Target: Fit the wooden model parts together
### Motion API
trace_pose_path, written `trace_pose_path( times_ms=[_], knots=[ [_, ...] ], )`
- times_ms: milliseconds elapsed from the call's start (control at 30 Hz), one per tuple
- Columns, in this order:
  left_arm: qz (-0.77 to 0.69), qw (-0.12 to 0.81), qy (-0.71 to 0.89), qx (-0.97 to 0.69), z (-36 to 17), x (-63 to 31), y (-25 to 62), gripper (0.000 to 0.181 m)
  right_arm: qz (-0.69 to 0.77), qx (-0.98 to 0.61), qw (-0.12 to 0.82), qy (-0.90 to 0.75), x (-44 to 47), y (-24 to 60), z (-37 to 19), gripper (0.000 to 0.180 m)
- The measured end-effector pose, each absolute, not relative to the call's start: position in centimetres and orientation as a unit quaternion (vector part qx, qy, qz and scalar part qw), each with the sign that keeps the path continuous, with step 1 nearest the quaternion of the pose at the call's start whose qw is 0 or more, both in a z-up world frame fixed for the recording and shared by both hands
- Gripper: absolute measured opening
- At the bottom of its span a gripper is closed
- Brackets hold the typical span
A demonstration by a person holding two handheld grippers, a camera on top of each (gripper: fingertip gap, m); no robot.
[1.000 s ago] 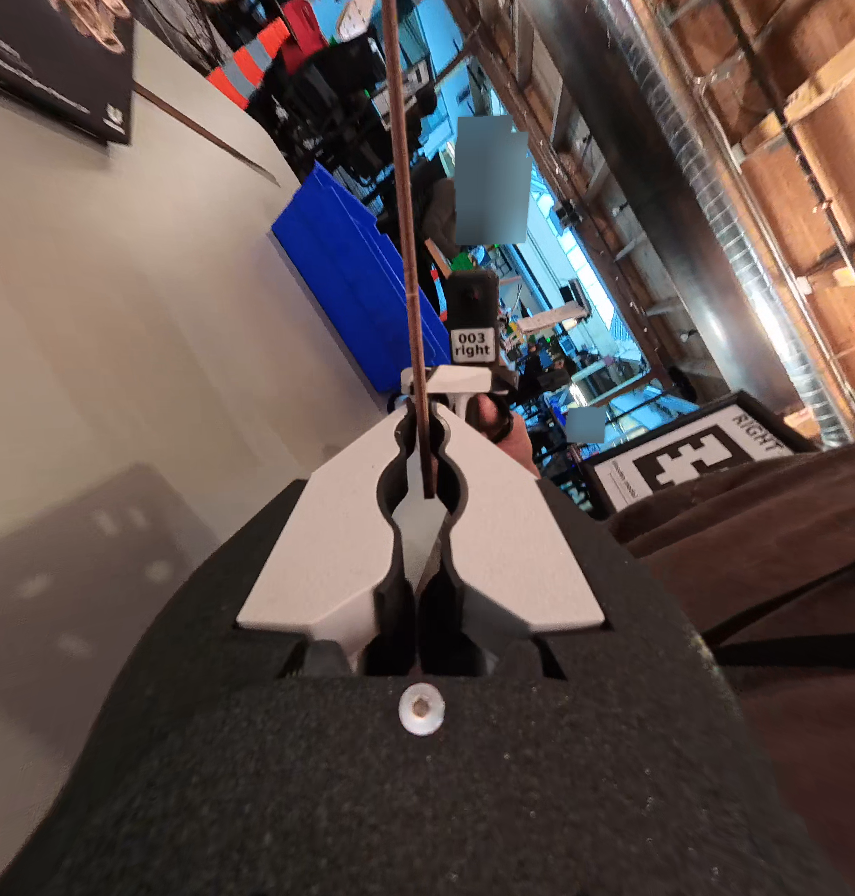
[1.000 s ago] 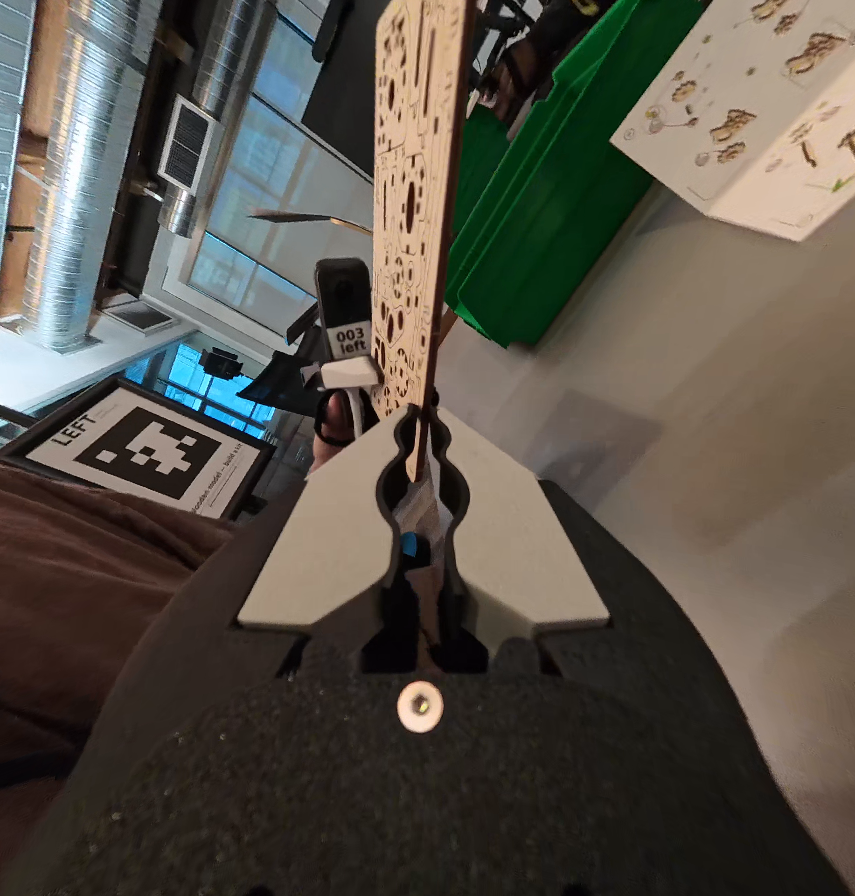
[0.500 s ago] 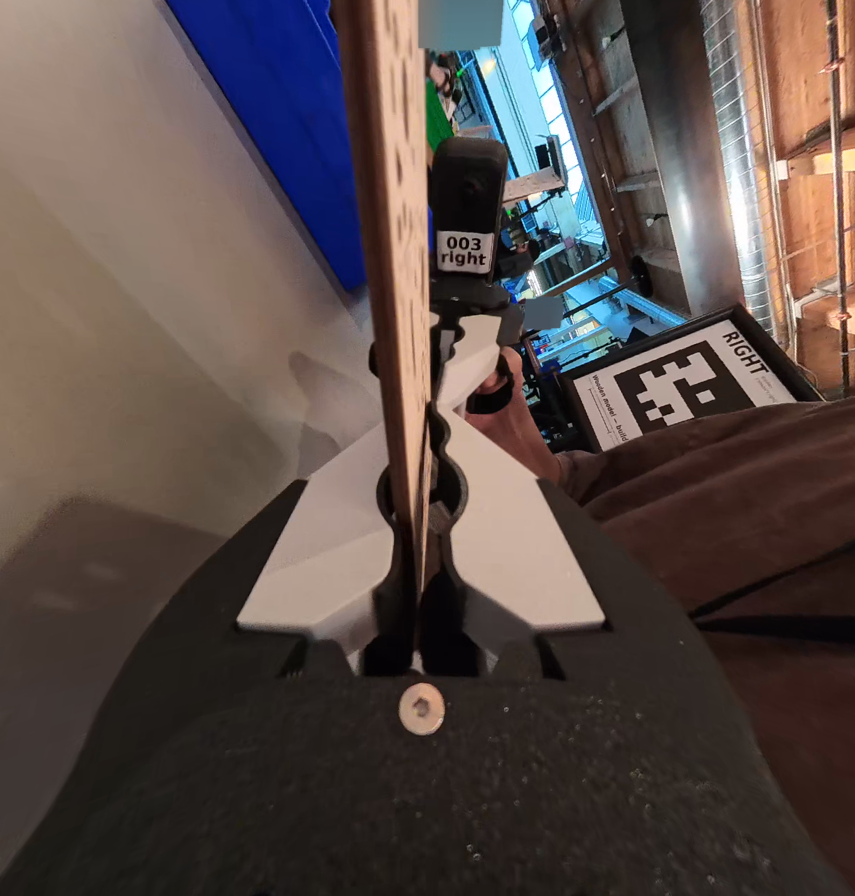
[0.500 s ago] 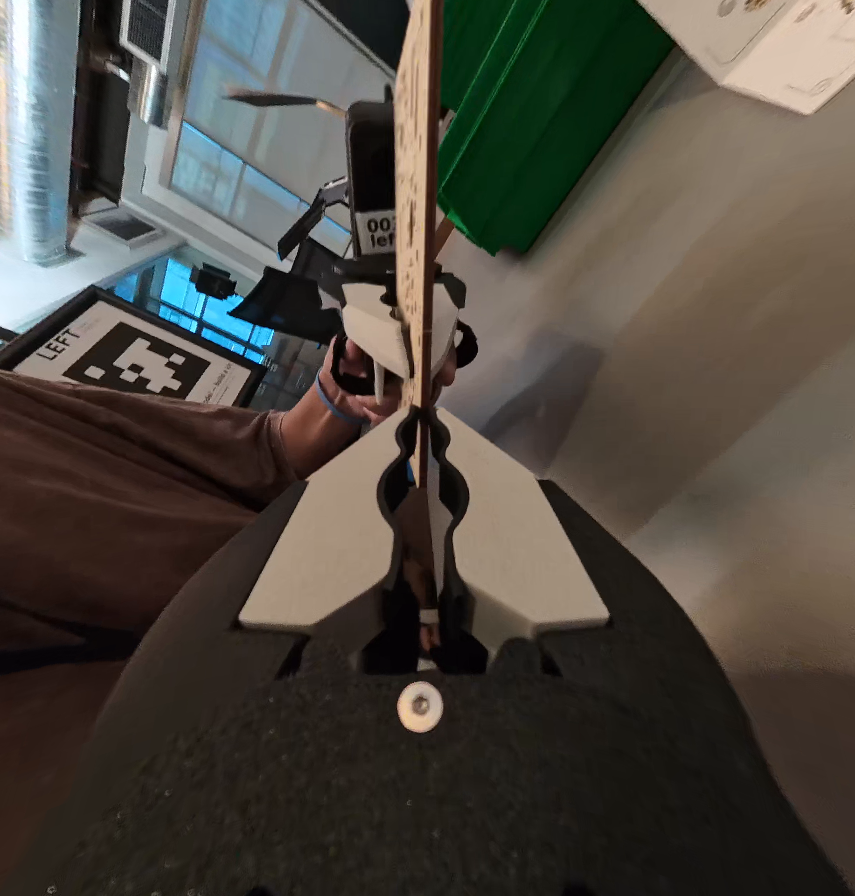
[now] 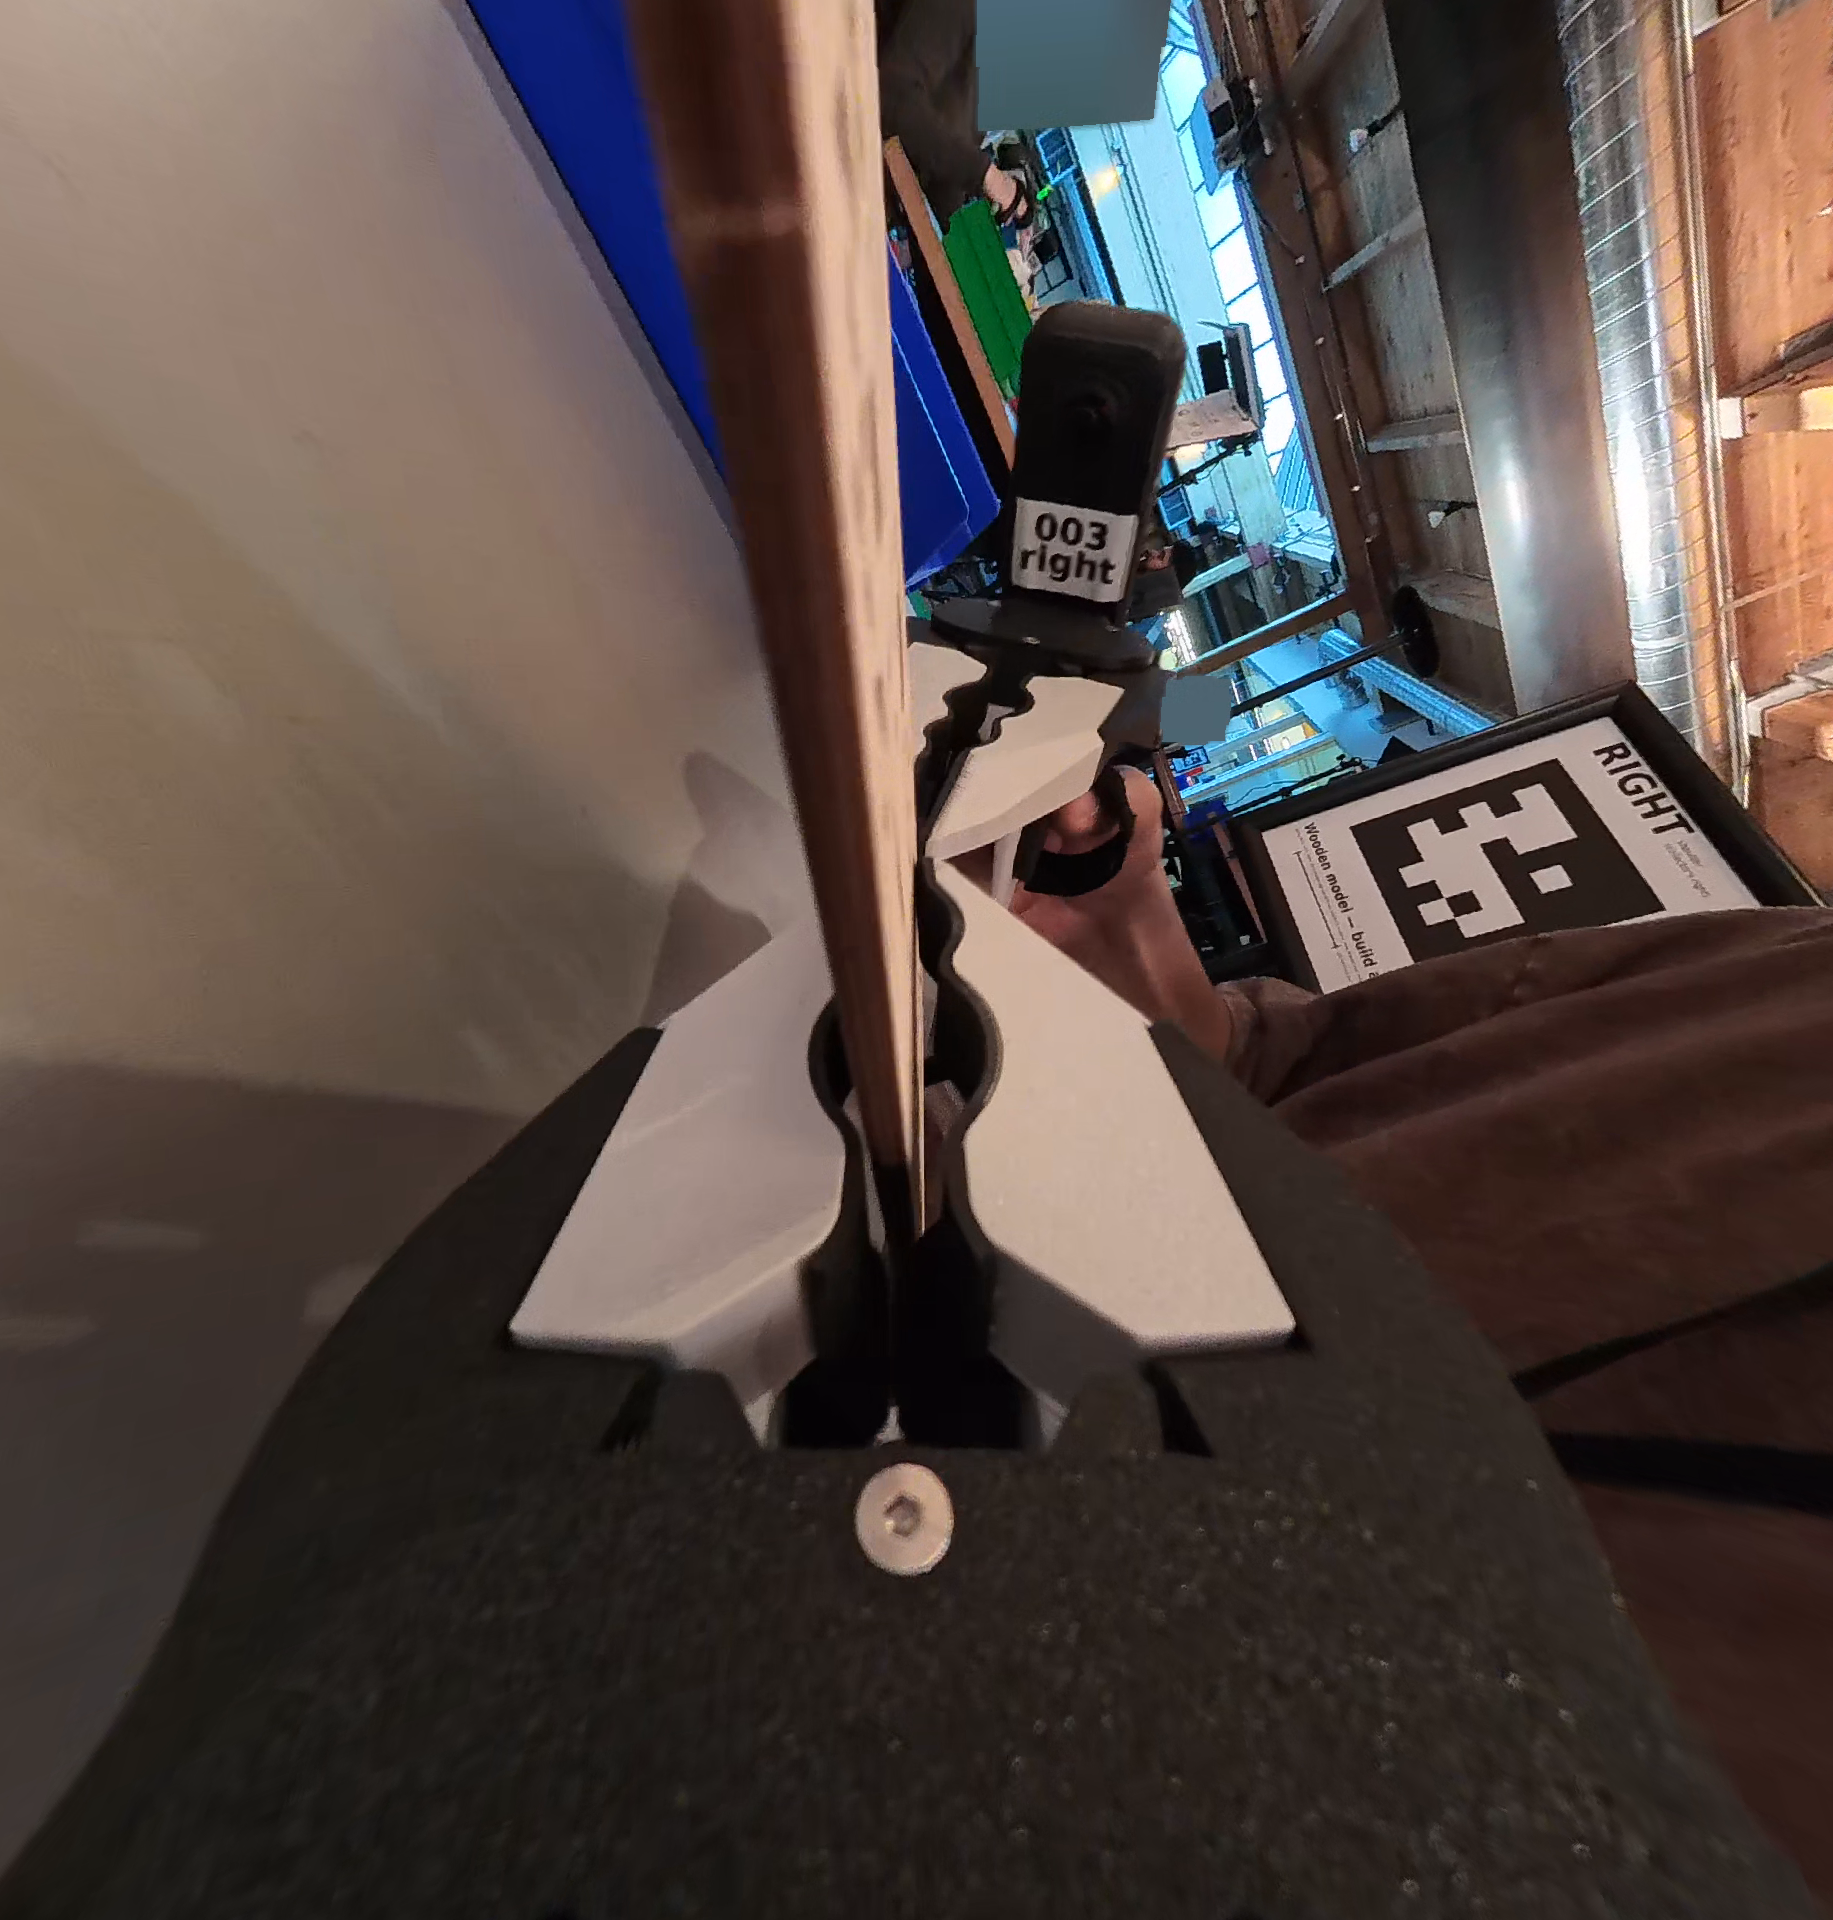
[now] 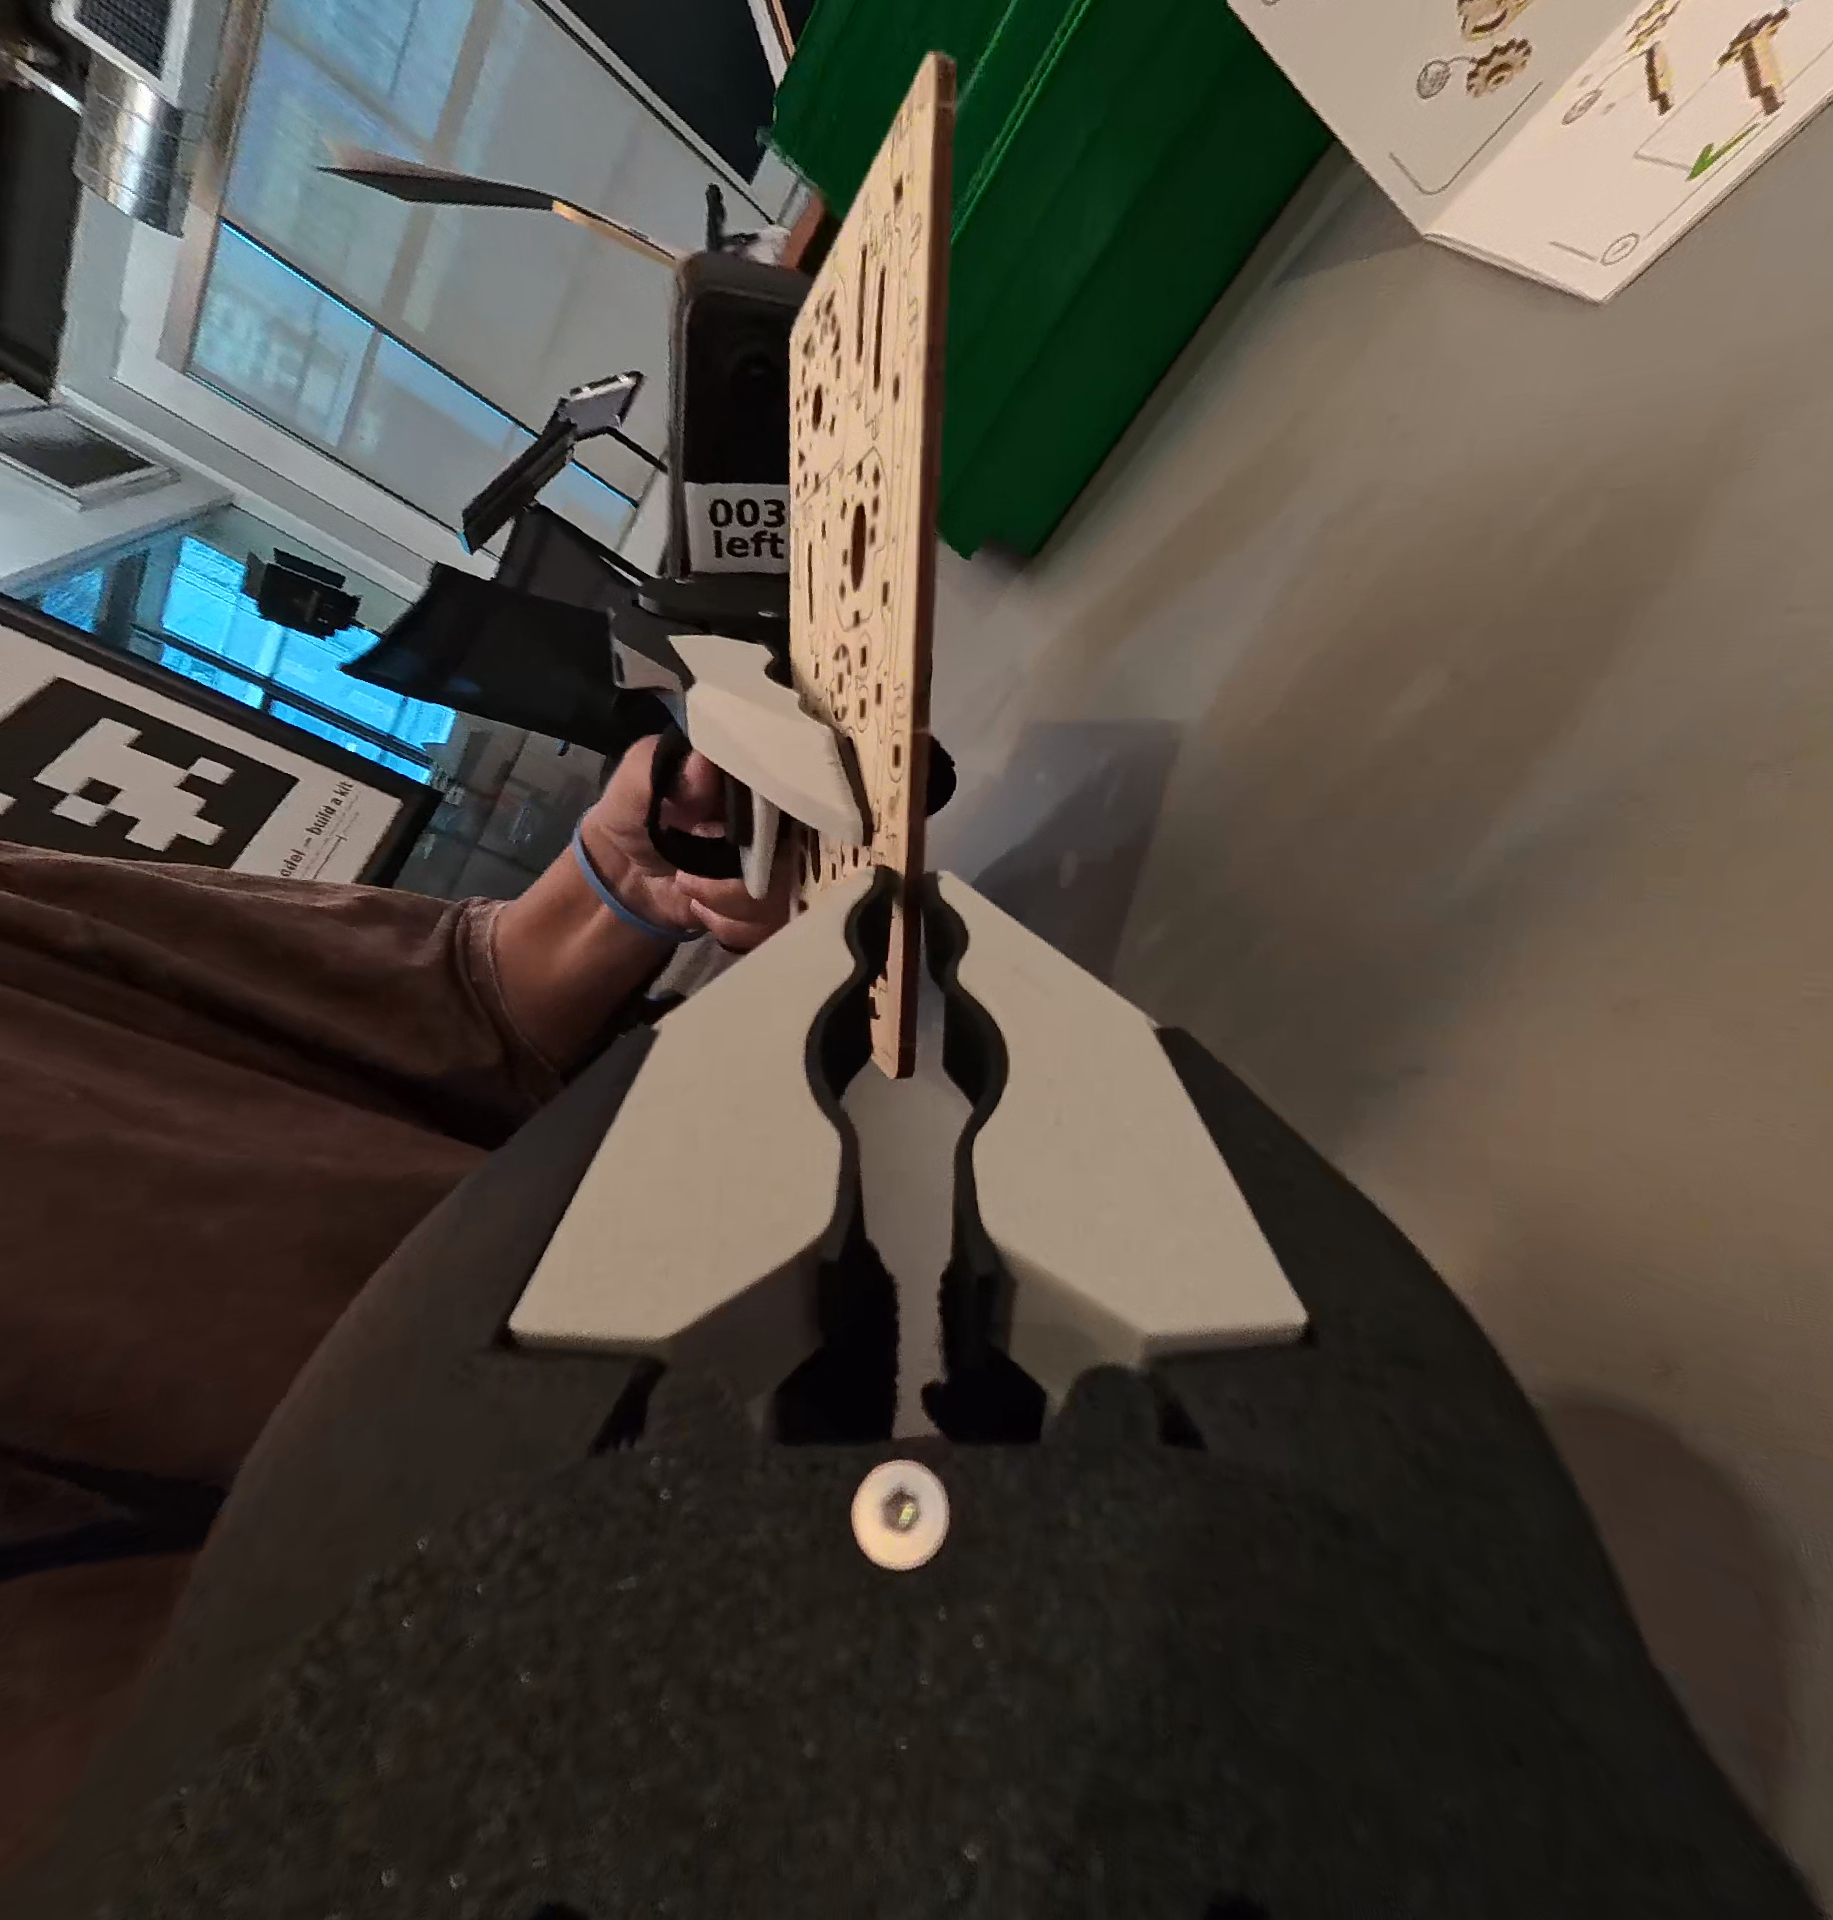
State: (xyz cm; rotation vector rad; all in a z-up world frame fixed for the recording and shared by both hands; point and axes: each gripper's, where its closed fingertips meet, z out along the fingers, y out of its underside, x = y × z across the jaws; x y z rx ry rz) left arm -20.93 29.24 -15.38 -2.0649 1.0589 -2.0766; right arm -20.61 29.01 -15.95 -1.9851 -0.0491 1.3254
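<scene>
In the left view my left gripper (image 5: 907,1049) pinches the sheet (image 5: 808,520) running up centre frame, and in the right view my right gripper (image 6: 904,997) clamps its lower edge, so I judge parts still need popping out next.

grey table (image 6: 1514,727); silver duct (image 5: 1618,312)

A white label (image 5: 1066,553) with printed characters sits on the black camera above the far claw, and a like one (image 6: 737,530) shows in the right wrist view. Framed signs (image 5: 1494,852) (image 6: 143,790) bearing block-pattern markers and print stand behind.
</scene>
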Motion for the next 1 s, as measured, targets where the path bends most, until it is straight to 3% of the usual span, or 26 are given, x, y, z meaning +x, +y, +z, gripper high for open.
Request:
trace_pose_path(
  times_ms=[433, 1000],
  knots=[
    [-0.649, 0.023, 0.343, -0.679, -16.2, -20.8, 29.3, 0.001, 0.42, -0.817, 0.39, -0.062, -20.5, 29.2, -17.0, 0.006],
    [-0.712, -0.033, 0.353, -0.606, -13.5, -21.5, 27.6, 0.002, 0.662, -0.678, 0.32, -0.01, -21.8, 27.6, -13.4, 0.004]
  ],
)
